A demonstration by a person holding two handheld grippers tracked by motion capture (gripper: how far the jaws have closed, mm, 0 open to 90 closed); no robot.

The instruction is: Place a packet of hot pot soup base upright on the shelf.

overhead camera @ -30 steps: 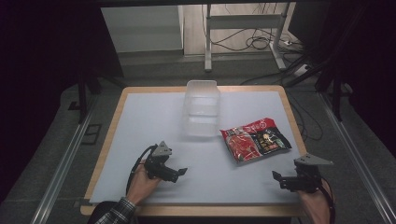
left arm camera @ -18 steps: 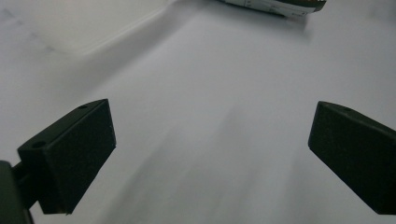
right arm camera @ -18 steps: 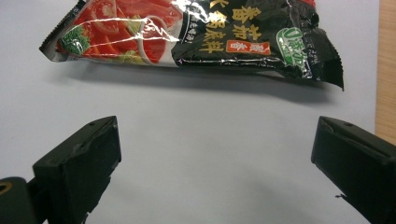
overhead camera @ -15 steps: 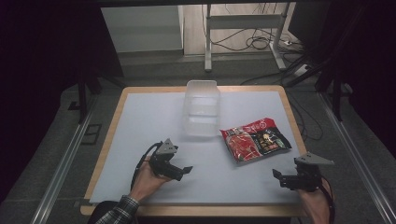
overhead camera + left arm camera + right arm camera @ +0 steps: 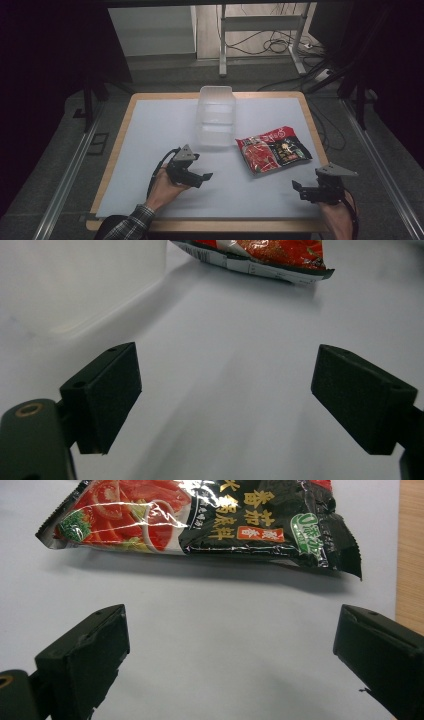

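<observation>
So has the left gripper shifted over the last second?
Yes. The left gripper has crept toward the clear plastic container and the red sauce packet, farther from the table's near edge. Its jaws have just been closing slightly, nothing between them.

A lab: one table (image 5: 150, 125) with a white mat stands on a metal-rail frame (image 5: 65, 180), with loose cables (image 5: 272, 46) on the floor behind and dark surroundings.

Dim room; light falls from above onto the white-topped wooden table (image 5: 150, 150), leaving the surroundings nearly black. The crinkled red-and-black foil packet (image 5: 210, 520) shows glare streaks and casts a soft shadow toward the camera. The clear plastic container (image 5: 75, 285) is blurred, washed-out.
</observation>
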